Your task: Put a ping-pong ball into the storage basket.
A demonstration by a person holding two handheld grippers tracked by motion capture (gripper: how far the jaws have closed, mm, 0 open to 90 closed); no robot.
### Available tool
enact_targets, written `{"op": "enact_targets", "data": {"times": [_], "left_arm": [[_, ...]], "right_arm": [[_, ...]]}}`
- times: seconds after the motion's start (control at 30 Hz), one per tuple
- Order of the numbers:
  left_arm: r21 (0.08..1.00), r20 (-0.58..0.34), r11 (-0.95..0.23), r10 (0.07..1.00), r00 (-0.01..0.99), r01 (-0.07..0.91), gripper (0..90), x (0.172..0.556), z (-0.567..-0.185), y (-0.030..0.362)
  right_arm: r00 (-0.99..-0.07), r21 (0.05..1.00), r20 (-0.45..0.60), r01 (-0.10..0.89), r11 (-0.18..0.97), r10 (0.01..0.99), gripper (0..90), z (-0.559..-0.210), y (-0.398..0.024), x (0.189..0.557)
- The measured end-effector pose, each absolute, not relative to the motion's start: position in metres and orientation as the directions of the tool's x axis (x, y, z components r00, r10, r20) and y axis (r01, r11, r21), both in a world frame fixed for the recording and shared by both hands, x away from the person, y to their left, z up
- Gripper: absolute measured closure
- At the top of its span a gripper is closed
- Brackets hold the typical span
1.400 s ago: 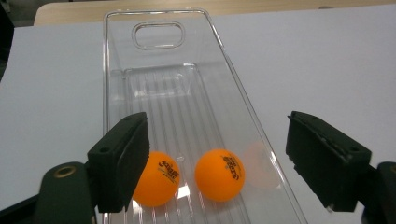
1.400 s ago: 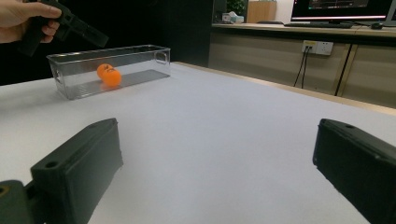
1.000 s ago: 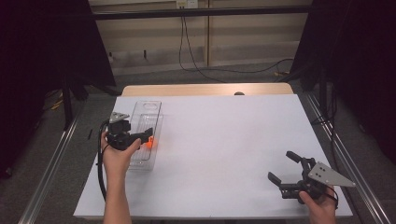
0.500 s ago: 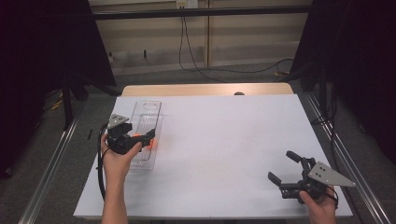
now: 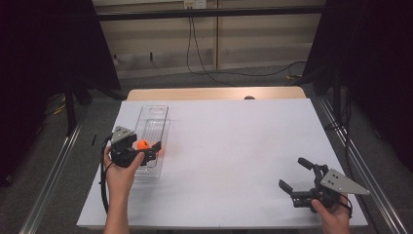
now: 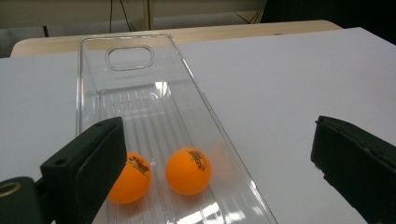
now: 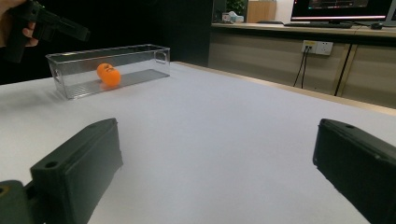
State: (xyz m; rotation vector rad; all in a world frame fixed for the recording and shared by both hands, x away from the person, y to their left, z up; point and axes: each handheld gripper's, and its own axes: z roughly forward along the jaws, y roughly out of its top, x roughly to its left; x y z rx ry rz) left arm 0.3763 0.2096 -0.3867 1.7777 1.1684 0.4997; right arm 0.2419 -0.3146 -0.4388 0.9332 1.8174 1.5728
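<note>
Orange balls (image 6: pixel 187 171) lie in the bin (image 6: pixel 140 95) near the table's left edge, just dropped; left gripper (image 5: pixel 141 150), jaws just opened and empty, should withdraw; right gripper (image 5: pixel 303 180) spread, idle.

Two orange balls (image 6: pixel 188 171) with dark printed lettering lie in a clear tray (image 6: pixel 140 98). The counter (image 5: pixel 243 146) is white, its far edge light wood.
</note>
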Motion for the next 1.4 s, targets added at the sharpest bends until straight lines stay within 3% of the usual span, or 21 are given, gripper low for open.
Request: {"op": "enact_targets", "data": {"times": [1.4], "left_arm": [[0.903,-0.141,-0.118,0.827,0.545,0.413,2.7,0.347,-0.4,0.218]], "right_arm": [[-0.605,0.987,0.029,0.142,0.072,0.795,0.7,-0.439,-0.315,0.242]]}}
